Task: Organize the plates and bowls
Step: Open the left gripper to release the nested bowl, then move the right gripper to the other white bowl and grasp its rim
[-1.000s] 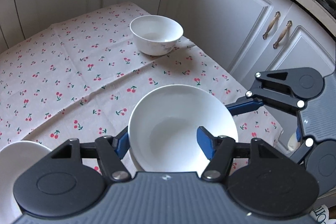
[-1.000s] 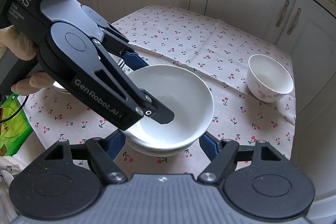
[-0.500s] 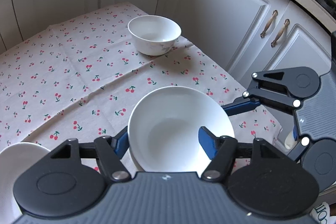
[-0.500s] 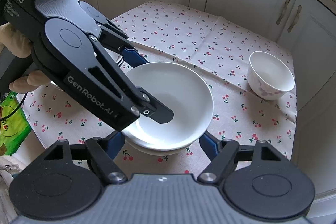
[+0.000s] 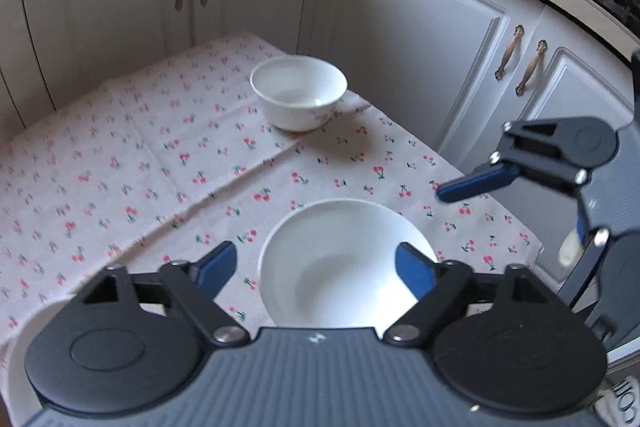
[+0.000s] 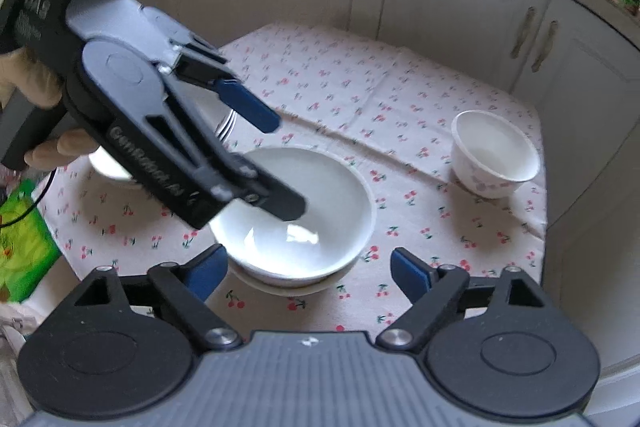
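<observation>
Clearly, both grippers had just been opening, and the wide bowl [image 6: 304, 215] sat on the cherry-print cloth [image 5: 160, 163], stacked on another white dish whose rim showed beneath it in the right wrist view. We read the step in hand as the release after stacking.

In the left wrist view the left gripper [image 5: 316, 269] stood with its jaws apart; the pad at nine o'clock was clear of the rim with cloth showing between, while the pad at three o'clock overlapped the bowl's edge, and we could not tell whether it touched. The right gripper [image 6: 308, 267] was spread wide on either side of the stack's near edge, both pads off the rim.

To finish well, we judged that each gripper should back straight out along its own line rather than lift, so no pad would catch the rim and tip the top bowl. Since the left gripper's lower finger hung over the bowl's hollow at about ten o'clock of it in the right wrist view, we would draw that one out first.

The small deep bowl [image 5: 298, 93] stood alone well apart at twelve o'clock in the left view. Another white dish [image 6: 106, 167] lay partly hidden behind the left gripper at nine o'clock. Those, we judged, were left to gather.
</observation>
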Demonstrator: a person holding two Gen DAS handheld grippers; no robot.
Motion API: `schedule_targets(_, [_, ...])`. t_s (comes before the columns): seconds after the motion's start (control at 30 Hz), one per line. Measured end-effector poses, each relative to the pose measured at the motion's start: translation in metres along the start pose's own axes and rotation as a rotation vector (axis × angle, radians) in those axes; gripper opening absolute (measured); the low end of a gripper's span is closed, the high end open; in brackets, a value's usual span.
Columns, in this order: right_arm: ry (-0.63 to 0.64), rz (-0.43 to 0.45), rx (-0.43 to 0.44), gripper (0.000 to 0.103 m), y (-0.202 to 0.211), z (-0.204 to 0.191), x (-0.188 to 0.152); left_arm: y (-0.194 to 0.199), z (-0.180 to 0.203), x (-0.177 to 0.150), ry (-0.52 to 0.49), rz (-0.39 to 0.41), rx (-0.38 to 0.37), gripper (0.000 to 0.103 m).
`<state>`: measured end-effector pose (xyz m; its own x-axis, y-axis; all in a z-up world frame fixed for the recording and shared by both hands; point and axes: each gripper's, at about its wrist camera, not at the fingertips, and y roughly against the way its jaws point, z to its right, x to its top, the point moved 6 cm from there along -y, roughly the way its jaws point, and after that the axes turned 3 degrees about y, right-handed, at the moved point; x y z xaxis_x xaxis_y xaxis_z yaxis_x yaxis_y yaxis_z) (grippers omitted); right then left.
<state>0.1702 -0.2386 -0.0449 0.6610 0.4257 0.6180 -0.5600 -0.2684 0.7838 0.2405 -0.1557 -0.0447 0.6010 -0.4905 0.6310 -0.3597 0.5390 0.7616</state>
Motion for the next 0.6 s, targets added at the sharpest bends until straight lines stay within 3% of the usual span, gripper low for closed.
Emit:
schedule_targets(0.17, [-0.080, 0.037, -0.003, 0.095, 0.001, 0.014, 0.000, 0.001, -0.002, 0.002, -0.011, 0.008, 0.018, 0.087])
schedule_targets(0.37, [-0.078, 0.034, -0.017, 0.095, -0.006, 0.015, -0.004, 0.005, -0.003, 0.009, -0.001, 0.025, 0.022, 0.088])
schedule_targets(0.43, [-0.076, 0.060, -0.018, 0.095, 0.001, 0.020, 0.001, 0.006, -0.004, 0.018, -0.001, 0.034, 0.001, 0.091])
schedule_targets(0.6, [-0.070, 0.089, -0.093, 0.095, 0.011, 0.052, 0.012, 0.002, -0.003, 0.052, -0.056, 0.109, 0.030, 0.095])
